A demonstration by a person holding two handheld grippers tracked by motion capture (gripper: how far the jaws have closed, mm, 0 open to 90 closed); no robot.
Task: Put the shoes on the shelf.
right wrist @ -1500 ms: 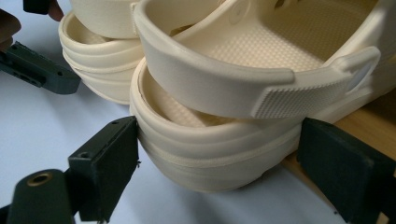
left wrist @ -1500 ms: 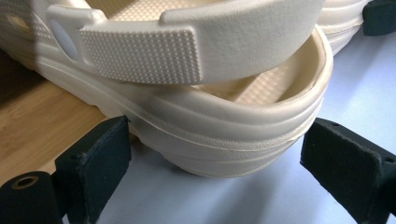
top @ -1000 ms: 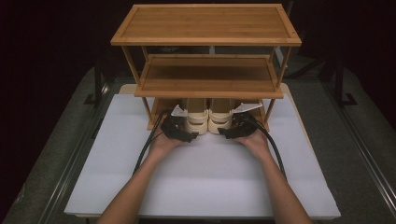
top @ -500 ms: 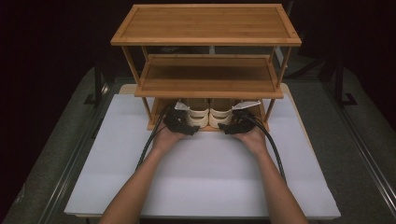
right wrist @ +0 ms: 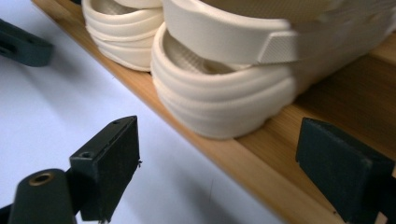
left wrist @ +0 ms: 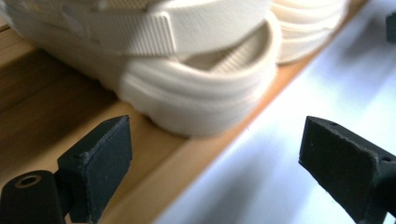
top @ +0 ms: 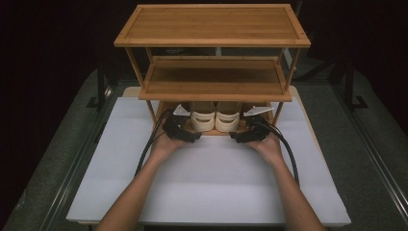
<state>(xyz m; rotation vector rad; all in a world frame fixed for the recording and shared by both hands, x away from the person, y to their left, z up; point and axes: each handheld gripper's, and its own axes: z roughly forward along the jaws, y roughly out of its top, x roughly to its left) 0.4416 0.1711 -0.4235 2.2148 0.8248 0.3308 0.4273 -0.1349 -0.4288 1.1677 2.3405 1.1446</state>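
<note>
left gripper (top: 192,137) agape, right gripper (top: 236,138) agape, flanking sandals (top: 215,117)

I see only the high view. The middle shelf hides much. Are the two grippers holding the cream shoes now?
Observer: No. In the left gripper view the left gripper stands open, jaws wide apart, just short of the heel of the left shoe, not touching it.
Operator: And the right one?
Observer: The right gripper is open too; the right shoe sits beyond its jaws, free of them.
Operator: Do the heels hang over the edge?
Observer: Both heels rest on the bottom shelf, close to its front edge, above the white table.
</note>
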